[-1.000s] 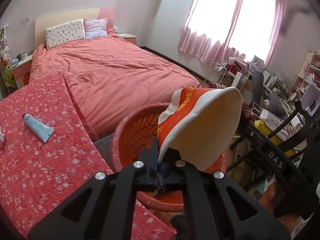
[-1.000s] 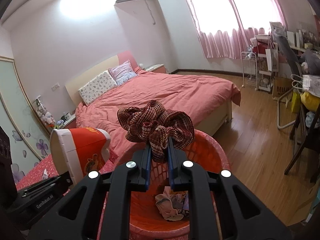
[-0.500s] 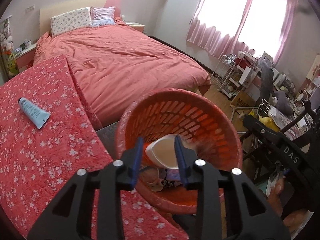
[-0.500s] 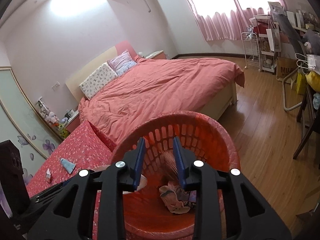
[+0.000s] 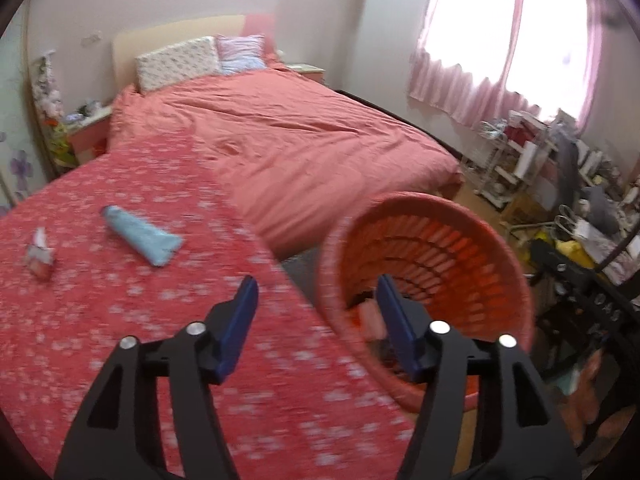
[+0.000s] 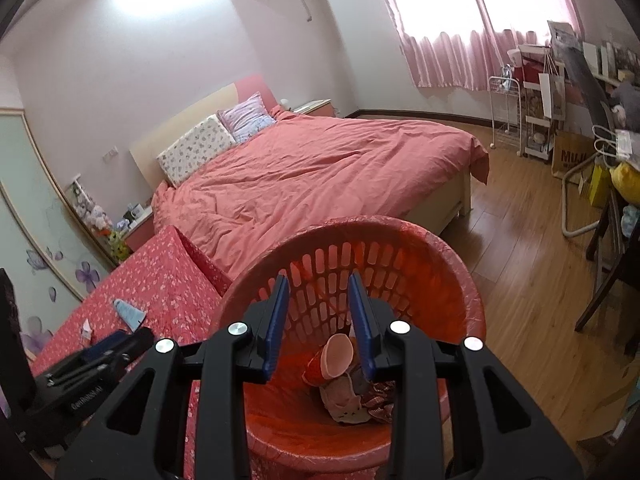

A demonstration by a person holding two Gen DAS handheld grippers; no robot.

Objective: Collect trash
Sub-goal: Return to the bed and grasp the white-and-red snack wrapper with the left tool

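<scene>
Left wrist view: left gripper (image 5: 316, 304) spread wide and empty, over the edge of the red floral table (image 5: 120, 320) beside the orange basket (image 5: 500, 256). Blue tube (image 5: 140, 236) and small wrapper (image 5: 38, 254) lying apart on the cloth. Right gripper (image 6: 318, 312) parted, empty, above the basket. Best to approach the tube low, straddle it across its width, pinch mid-body

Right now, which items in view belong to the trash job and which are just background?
Task items:
- orange basket, already holding a paper cup and scrunchie
- blue tube on the red floral tablecloth
- small wrapper beside it
- left gripper and right gripper, both open

Background:
- bed
- pillows
- wire rack
</scene>
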